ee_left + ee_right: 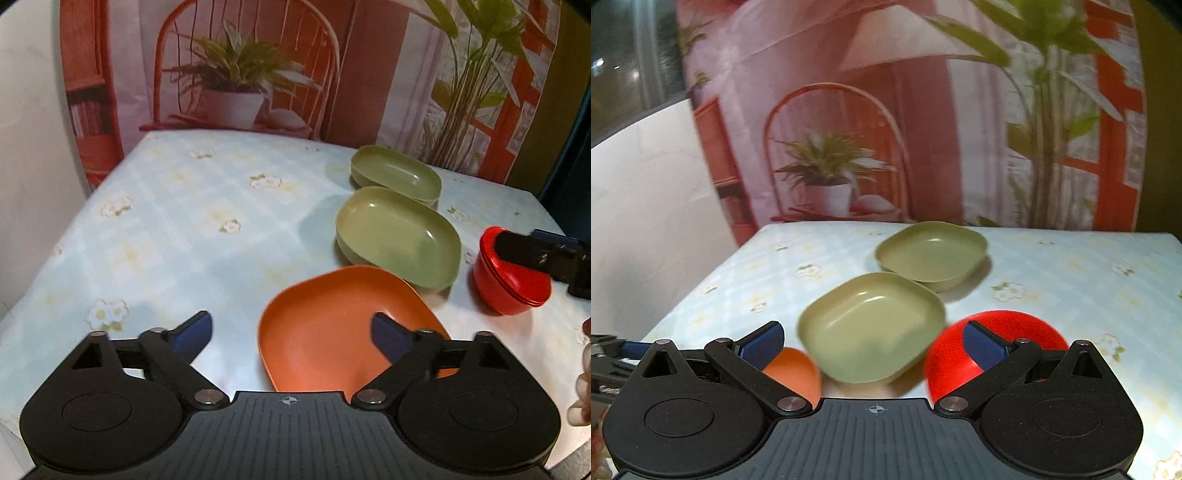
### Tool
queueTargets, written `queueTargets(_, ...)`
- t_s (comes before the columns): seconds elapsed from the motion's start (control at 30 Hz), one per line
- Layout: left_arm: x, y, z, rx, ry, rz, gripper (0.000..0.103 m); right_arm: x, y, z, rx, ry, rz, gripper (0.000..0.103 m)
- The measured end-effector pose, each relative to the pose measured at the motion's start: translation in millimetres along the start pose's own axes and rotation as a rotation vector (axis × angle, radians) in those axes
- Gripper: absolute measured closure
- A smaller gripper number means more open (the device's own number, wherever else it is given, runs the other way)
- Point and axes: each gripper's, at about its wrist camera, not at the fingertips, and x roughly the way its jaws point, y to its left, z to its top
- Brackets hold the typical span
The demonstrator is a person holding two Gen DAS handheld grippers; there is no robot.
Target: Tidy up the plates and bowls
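Left wrist view: the left gripper [291,334] stands with fingers apart over the near rim of the orange plate [325,332] at lower centre, clamping nothing, with two green plates [399,240] up right and the red bowls [509,284] at the right edge. Right wrist view: the right gripper [873,341] is spread wide with nothing between its fingers, a green plate [871,328] centred beyond it, bowls at lower right, all on the flowered table [1071,280].
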Motion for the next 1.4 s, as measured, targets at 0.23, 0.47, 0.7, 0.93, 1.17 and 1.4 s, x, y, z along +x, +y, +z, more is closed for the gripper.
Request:
queueTargets(0.23, 9.6, 3.0, -12.7, -0.042, 0.052, -0.052, 0.035, 8.3, 24.9, -8.0, -0.093, 0.042, 0.084, 0.023)
queueTargets(0.47, 16.3, 12.1, -27.0, -0.102, 0.107, -0.048, 0.063, 21.0, 39.1, -17.0, -0.121, 0.111, 0.144, 0.049)
queueTargets(0.7, 20.0, 14.6, -35.5, -0.111, 0.136, -0.058, 0.072, 40.7, 42.6, -31.1, -0.106, 0.203, 0.150, 0.068)
queueTargets(0.93, 22.0, 13.4, -37.1, -0.102, 0.139, -0.059, 0.072, 52.1, 36.0, -44.4, -0.055, 0.273, 0.144, 0.078)
queueTargets(1.17, 21.7, 13.3, -37.2, -0.104, 0.134, -0.058, 0.072, 50.3, 33.7, -49.3, -0.042, 0.285, 0.143, 0.088)
queueTargets(1.4, 20.5, 10.9, -36.4, -0.087, 0.131, -0.052, 0.072, 49.7, 33.3, -48.6, -0.045, 0.276, 0.143, 0.088)
